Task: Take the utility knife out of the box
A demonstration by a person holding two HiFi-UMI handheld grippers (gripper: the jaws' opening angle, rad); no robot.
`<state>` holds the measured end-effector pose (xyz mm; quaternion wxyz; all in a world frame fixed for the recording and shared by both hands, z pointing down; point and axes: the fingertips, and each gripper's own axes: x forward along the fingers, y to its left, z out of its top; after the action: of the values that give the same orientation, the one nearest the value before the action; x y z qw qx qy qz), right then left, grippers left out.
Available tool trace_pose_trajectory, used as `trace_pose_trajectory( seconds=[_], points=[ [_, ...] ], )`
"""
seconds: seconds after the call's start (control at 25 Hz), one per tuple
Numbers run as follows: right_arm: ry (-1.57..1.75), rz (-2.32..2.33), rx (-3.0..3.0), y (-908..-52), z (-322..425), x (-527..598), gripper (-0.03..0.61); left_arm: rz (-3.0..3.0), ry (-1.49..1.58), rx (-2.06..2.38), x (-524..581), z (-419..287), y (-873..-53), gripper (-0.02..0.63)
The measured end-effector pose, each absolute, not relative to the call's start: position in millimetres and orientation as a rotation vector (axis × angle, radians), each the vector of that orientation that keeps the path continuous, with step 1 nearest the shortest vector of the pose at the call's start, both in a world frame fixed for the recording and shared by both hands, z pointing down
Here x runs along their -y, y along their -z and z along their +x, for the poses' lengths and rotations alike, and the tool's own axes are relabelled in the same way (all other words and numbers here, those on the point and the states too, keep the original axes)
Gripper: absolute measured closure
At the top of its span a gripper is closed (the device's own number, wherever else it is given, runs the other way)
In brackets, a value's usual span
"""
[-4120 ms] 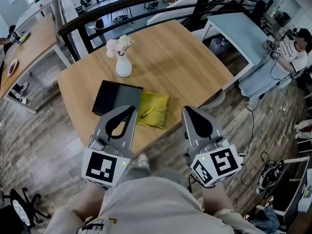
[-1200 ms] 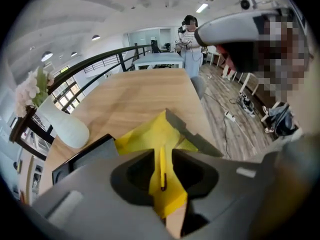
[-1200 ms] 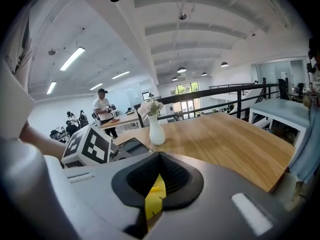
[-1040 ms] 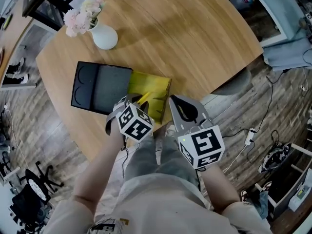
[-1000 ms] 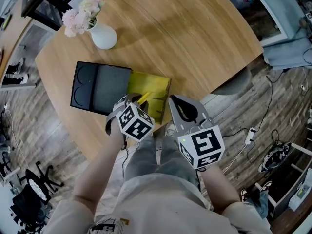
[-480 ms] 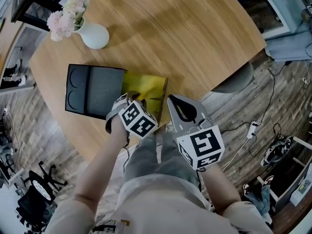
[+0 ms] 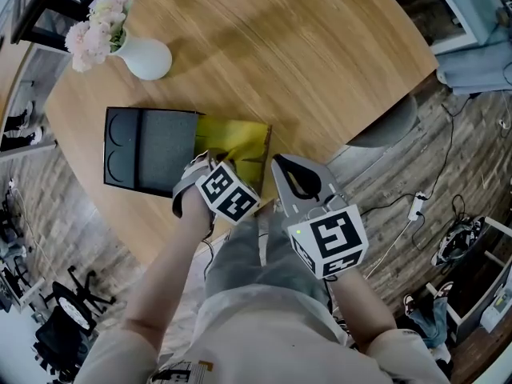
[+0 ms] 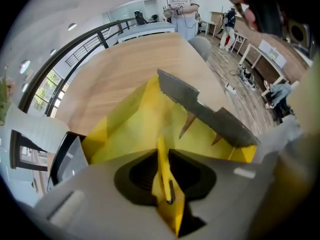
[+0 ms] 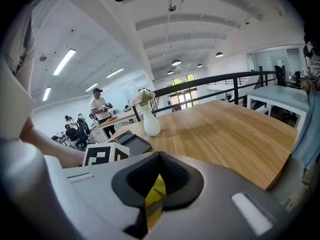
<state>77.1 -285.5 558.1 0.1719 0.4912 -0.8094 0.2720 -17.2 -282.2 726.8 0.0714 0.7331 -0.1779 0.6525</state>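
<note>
The utility knife point(image 8: 161, 169), a slim yellow one, lies inside the yellow box point(image 7: 244, 134), and it runs straight through the gap of the left tool point(image 7: 210, 166). That tool points almost straight down into the box, near its front left corner. Its jaws are closing with the knife between them. In the left gripper view a dark sliver shows along one side of the knife, so I would not call it clamped.

The box sits open on the round wooden table point(image 7: 320, 54), close to the edge nearest the person. A grey strip with pointed tabs point(image 8: 200, 109) runs along its far side. A flat black tray point(image 7: 148, 149) lies against the box's left side, touching it.

The right tool point(image 7: 278, 165) hangs just beside the box's right front corner, tilted down toward the table. Its jaws are together with nothing in them, and only a bit of the box's yellow shows through the slit.

Farther back on the table, well apart from the box, stands a white vase point(image 7: 146, 58) with pale pink flowers point(image 7: 92, 32). Past the table I can see a black railing point(image 9: 220, 81), and people stand about point(image 9: 100, 106) at other tables in the room.
</note>
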Motion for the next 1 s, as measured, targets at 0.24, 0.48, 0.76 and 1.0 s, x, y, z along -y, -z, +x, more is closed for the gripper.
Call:
trace_pose_trajectory(
  seconds=[0.24, 0.48, 0.76, 1.0],
  points=[
    [-0.778, 1.409, 2.285, -561, 82, 280, 0.578, 2.226, -1.975, 0.530, 279, -15, -727, 0.571],
    [-0.808, 1.428, 2.299, -550, 87, 272, 0.578, 2.254, -1.819, 0.607, 278, -7, -714, 0.572],
    [-0.748, 1.460, 2.325, -521, 91, 267, 0.578, 2.314, -1.675, 0.740, 287, -11, -661, 0.572],
    [-0.637, 1.474, 2.365, -482, 86, 264, 0.578, 2.392, -1.552, 0.848, 289, -18, -596, 0.572]
  ],
)
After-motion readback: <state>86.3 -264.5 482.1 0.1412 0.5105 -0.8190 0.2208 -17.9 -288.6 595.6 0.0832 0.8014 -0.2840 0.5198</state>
